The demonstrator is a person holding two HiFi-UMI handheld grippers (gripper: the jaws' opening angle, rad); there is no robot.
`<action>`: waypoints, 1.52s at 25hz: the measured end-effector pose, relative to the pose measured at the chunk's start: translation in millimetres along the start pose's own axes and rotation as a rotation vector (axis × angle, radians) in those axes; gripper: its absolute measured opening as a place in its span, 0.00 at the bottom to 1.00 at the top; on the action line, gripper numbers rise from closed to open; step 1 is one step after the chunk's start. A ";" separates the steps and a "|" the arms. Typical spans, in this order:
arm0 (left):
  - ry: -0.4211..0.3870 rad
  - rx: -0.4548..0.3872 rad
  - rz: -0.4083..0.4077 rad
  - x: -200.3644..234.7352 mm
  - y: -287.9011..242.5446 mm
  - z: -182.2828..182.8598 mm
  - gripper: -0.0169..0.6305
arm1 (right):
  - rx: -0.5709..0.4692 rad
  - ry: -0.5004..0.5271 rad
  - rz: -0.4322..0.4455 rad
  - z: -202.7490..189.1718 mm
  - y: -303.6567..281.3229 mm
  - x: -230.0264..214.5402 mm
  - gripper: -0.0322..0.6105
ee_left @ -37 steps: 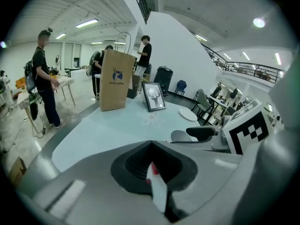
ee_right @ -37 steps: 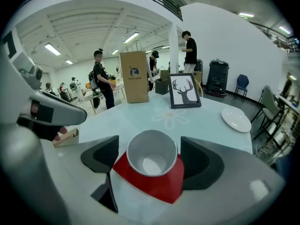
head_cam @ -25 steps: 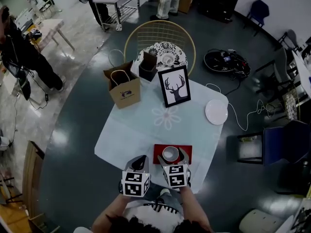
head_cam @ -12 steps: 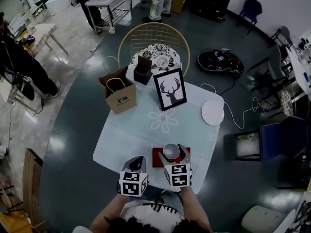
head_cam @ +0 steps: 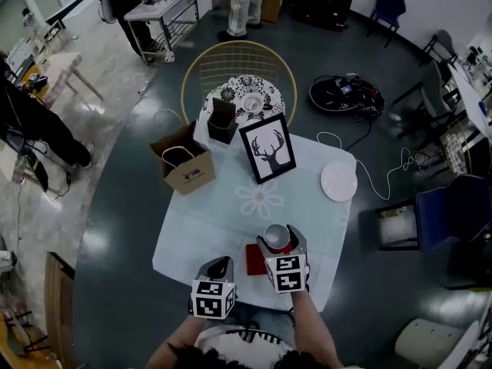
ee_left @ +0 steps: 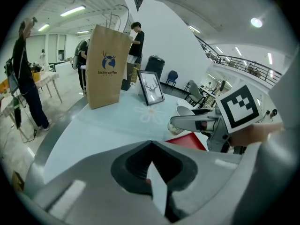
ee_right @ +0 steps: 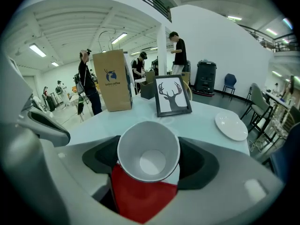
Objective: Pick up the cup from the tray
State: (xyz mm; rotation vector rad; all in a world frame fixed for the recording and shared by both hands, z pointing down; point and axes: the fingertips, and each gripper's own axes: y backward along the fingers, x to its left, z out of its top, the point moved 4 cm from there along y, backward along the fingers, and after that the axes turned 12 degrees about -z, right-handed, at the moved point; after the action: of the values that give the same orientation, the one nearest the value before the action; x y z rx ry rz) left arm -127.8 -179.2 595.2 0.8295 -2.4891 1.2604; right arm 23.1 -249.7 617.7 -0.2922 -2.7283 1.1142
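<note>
My right gripper (head_cam: pixel 278 238) is shut on a white paper cup (head_cam: pixel 277 236), pressing its sides just below the rim. In the right gripper view the cup (ee_right: pixel 148 154) tilts its empty mouth toward the camera, and the red tray (ee_right: pixel 140 197) lies beneath it. The cup seems to hang clear above the tray (head_cam: pixel 254 260), which lies at the near table edge. My left gripper (head_cam: pixel 220 264) hovers left of the tray with its jaws closed and nothing in them. From the left gripper view (ee_left: pixel 151 146) the cup (ee_left: pixel 181 125) shows between the right gripper's fingers (ee_left: pixel 194 123).
On the pale round-cornered table (head_cam: pixel 215 214) stand a brown paper bag (head_cam: pixel 187 167), a framed deer picture (head_cam: pixel 267 147), a black box (head_cam: pixel 223 120) and a white plate (head_cam: pixel 339 181). A wire chair (head_cam: pixel 240 68) is behind it. People stand at the far left and back.
My right gripper has moved a little right and forward with the cup; more of the red tray now shows to its left. The left gripper stays put.
</note>
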 end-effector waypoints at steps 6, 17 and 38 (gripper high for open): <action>-0.010 0.004 0.006 7.8 -1.0 1.1 0.03 | 0.009 -0.016 -0.028 3.9 -21.5 -11.6 0.66; 0.000 0.016 -0.008 8.0 -0.7 -5.5 0.03 | 0.049 -0.032 -0.030 0.0 -42.2 -15.5 0.66; -0.013 0.072 -0.051 -2.8 -4.7 -15.4 0.03 | -0.113 -0.164 -0.006 27.3 6.7 -35.1 0.75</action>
State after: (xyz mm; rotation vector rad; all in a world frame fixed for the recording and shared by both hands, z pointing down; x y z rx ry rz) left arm -123.5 -168.1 606.3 0.9149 -2.4285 1.3388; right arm 51.2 -272.0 590.6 -0.2174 -2.9398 1.0268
